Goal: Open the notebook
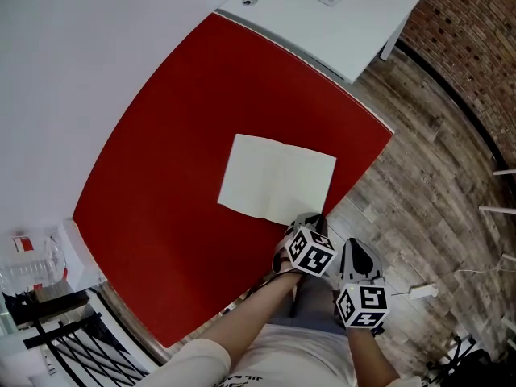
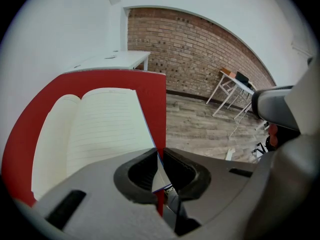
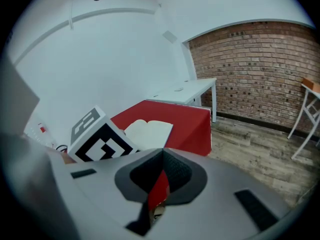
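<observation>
Head view: you've got 1 notebook (image 1: pixel 274 176), 2 grippers and 2 tables: 1 red table (image 1: pixel 161 176) and 1 white table (image 1: pixel 322 14) just beyond the red table's far edge. The notebook lies on the red table, close to the edge nearest you, w/ one corner almost at that edge. There's wide bare red on its other sides, so lots of room toward the red table's far and left edges and v. little on your side. Wood floor (image 1: pixel 435 176) runs past the red table's right corner.

Your left gripper (image 1: pixel 316 218) sits at the red table's near edge, at the notebook's nearest corner. In the left gripper view its jaws are closed to a sliver w/ that corner pinched between them. Your right gripper (image 1: pixel 357 248) hangs off the red table, just beside the left one. Right gripper view: jaws pressed together, nothing held, only red table seen past them.

The notebook is open flat: 2 cream pages, faint ruled lines, a soft centre fold, and a thin blue rim along the page edge.
</observation>
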### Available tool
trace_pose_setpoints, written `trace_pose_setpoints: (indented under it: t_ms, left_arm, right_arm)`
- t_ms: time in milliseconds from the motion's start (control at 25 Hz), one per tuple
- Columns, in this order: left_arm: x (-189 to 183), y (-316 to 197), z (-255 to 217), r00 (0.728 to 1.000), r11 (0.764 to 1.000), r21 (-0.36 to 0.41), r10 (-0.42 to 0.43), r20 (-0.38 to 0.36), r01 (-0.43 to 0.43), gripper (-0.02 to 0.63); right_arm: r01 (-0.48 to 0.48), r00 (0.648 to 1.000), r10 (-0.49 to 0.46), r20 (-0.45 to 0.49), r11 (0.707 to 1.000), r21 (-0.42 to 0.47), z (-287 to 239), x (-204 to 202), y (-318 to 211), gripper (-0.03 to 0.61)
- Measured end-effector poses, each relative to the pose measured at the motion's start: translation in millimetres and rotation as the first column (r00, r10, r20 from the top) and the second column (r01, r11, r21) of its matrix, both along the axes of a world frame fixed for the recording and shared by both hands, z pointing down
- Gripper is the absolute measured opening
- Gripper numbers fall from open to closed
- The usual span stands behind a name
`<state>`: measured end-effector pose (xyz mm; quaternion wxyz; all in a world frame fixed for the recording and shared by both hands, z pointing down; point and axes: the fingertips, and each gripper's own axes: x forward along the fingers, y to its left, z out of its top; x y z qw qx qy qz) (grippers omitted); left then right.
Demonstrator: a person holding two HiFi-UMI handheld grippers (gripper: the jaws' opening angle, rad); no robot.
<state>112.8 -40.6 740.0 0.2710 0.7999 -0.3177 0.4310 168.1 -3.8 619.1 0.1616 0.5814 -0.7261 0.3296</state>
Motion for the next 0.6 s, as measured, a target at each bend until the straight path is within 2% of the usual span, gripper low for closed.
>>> trace_pose_setpoints:
  t_ms: [160,280,440,600]
  left_arm:
    - [-1,0,-4,0.999,1.000,-0.015,-0.024,-0.039,0.023,0.032]
    - [-7,-1,-20,0.998,0.999,0.010,-0.034,-0.058,0.034,0.032]
    - [-24,9,-65,0.991,0.998,0.035,-0.049,-0.126,0.054,0.032]
    - [-61,18,-130,0.969,0.986,0.081,-0.129,-0.211,0.148,0.009]
  right_arm:
    - [0.007,1.000,-0.007,-0.002,1.000,0.008,-4,0,-4,0.006]
    - [0.020,1.000,-0.019,-0.008,1.000,0.023,-11,2,-6,0.006]
    - [0.056,0.997,-0.054,-0.048,0.997,0.043,-25,4,-5,0.006]
    - [0.092,0.992,-0.084,-0.092,0.992,0.085,-58,3,-7,0.006]
